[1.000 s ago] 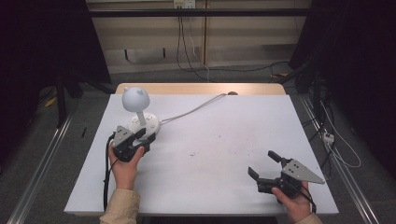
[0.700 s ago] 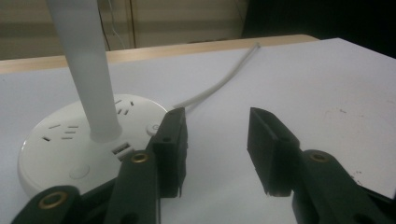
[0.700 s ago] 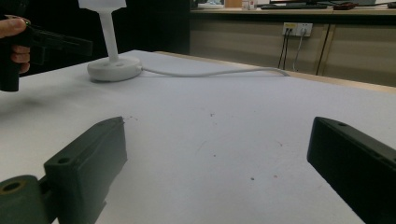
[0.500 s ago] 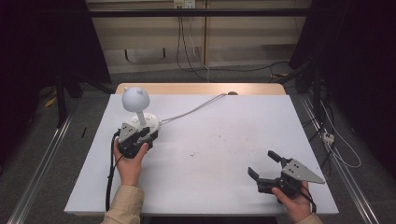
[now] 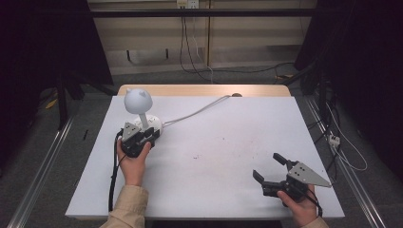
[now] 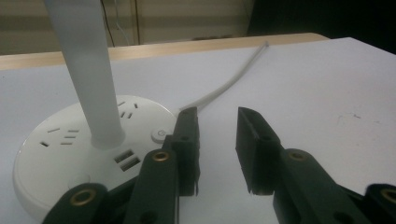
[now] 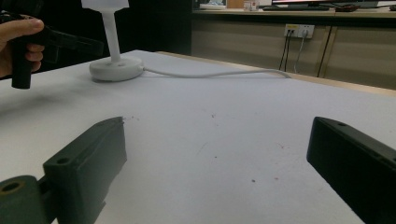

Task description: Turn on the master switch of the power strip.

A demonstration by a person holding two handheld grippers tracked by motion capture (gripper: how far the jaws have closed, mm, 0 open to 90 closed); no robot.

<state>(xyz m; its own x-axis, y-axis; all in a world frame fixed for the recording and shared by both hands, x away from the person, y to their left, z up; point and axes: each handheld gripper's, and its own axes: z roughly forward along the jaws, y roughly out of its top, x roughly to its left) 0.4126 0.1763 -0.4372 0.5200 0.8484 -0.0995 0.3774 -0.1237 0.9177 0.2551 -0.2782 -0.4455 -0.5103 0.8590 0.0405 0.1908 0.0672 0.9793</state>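
We have our left gripper [image 5: 141, 137] right at the desk lamp [image 5: 142, 115], which stands at the far left of the white table [image 5: 218, 152], its white cord [image 5: 197, 113] running off toward the far edge. In the left gripper view the jaws stand parted with a narrow gap and nothing between them, the left jaw's tip hanging just by the small power button [image 6: 159, 136] on the round base [image 6: 56, 158], while the right jaw hangs over bare table beside it. We cannot tell whether that tip touches the button yet. We judge this lamp top-heavy: a round head with two little ears [image 5: 138, 99] on a slim stalk [image 6: 88, 74], over a wide flat base that carries socket slots and USB ports [image 6: 127, 160]. The base looks like hard, smooth plastic, so jaws would slip on its rounded rim; if we need to move it, we think the stalk low down, near the base, is the place to take hold, gently, since it looks thin and might flex. For the button, a light downward tap with one jaw tip should do; pushing sideways could slide the whole lamp, as the cord gives little anchoring. Our right gripper [image 5: 272, 173] rests near the table's near right corner, jaws wide apart and empty, well away from the lamp [image 7: 112, 42].
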